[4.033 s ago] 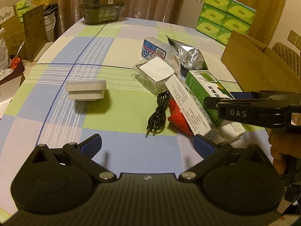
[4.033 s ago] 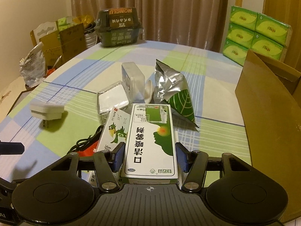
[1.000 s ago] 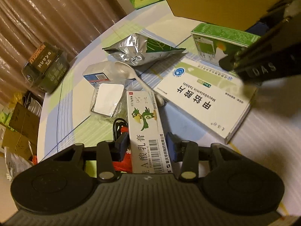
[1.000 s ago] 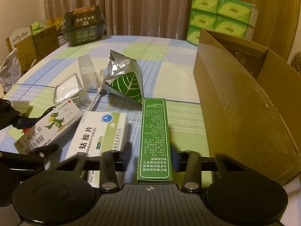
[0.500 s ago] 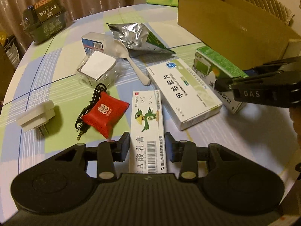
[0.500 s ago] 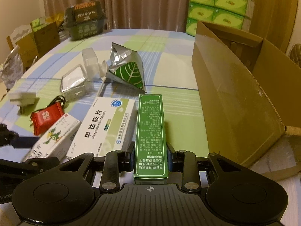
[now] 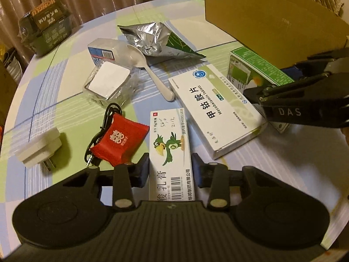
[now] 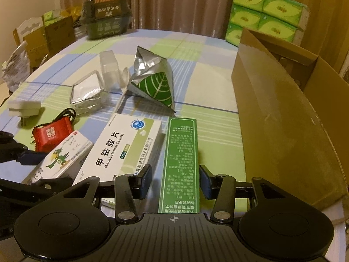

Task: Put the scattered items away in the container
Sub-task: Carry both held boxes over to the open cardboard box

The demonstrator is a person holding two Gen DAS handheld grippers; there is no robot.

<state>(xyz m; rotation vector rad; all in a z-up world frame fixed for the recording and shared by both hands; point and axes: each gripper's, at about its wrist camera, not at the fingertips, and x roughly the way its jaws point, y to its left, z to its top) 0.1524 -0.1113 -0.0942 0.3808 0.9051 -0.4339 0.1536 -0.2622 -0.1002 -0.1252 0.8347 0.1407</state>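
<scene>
My left gripper point(image 7: 170, 163) is closing, and both pads touch the sides of the white parrot box point(image 7: 170, 144), which lies on the checked tablecloth. My right gripper point(image 8: 175, 174) is opening. The long green box point(image 8: 181, 163) lies flat between its fingers with a gap on the left side. The brown cardboard carton point(image 8: 283, 113) stands open just right of it. A white tablets box point(image 8: 128, 146) lies between the two boxes. A red pouch point(image 7: 120, 139), black cable point(image 7: 106, 113), white plug point(image 7: 39, 148), spoon point(image 7: 152, 74), foil bag point(image 7: 152, 39) and clear plastic box point(image 7: 109, 83) are scattered beyond.
A dark green packaged box point(image 8: 104, 13) stands at the table's far edge before the curtain. Green tissue packs point(image 8: 266, 15) are stacked behind the carton. Cardboard and bags point(image 8: 37, 39) crowd the floor to the left. A small blue-labelled box point(image 7: 104, 52) lies by the spoon.
The right jaws, shut on the green box a second ago, have spread and the box lies on the table. The left view has rolled level and its pads have closed onto the parrot box.
</scene>
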